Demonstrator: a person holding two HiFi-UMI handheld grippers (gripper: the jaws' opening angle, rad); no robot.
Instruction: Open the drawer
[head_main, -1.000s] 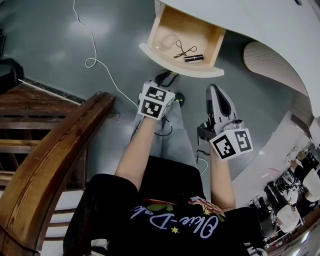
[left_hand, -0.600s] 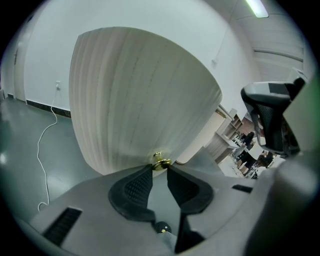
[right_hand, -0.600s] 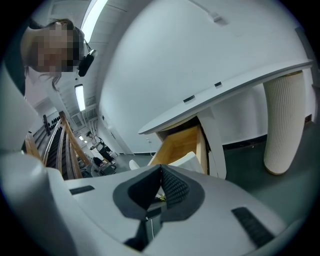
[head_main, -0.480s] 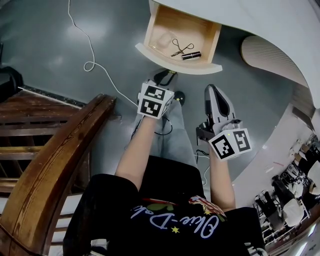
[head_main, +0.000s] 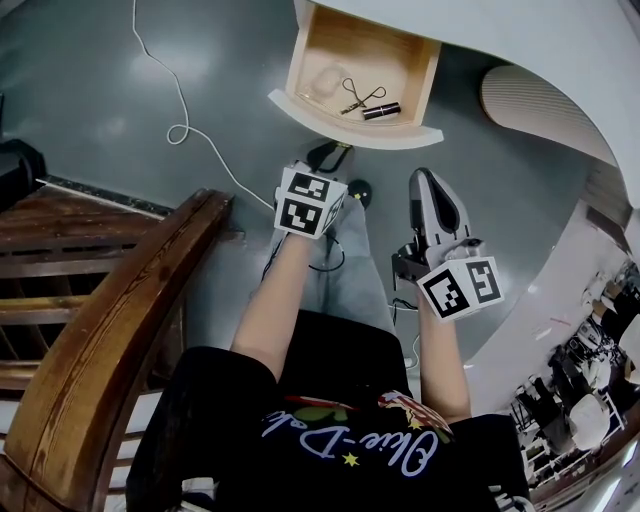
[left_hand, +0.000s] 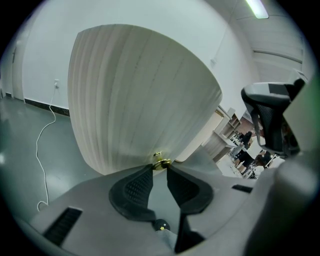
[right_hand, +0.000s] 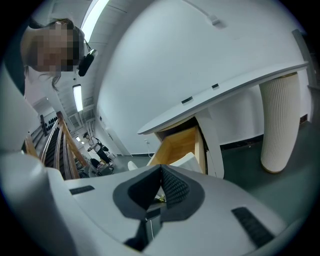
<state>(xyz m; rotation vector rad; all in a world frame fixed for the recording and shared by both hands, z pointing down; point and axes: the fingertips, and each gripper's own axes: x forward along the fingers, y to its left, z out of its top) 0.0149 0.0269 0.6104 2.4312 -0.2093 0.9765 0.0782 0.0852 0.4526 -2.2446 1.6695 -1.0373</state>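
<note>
The drawer stands pulled out straight ahead of the left tongs, whose tips are right up at its ribbed white front. The gold knob sits just off those tips, in line with the gap. The pads flank it but do not look to press on it, so the jaws stand a little apart. They have just been easing closer together, with nothing deeper between them. The right tongs hang beside the left pair, further back from the drawer, which lies ahead of them too; their jaws are pressed together on nothing.

Inside the drawer lie a scissor-handled metal curler and, just beside it on the side nearer the tongs, a small dark tube. A pale, see-through item further left is too faint to name.

Against a second ago, both tongs sit in the same spot and the contents lie as they did — the drawer only shows slightly higher in the head view.
</note>
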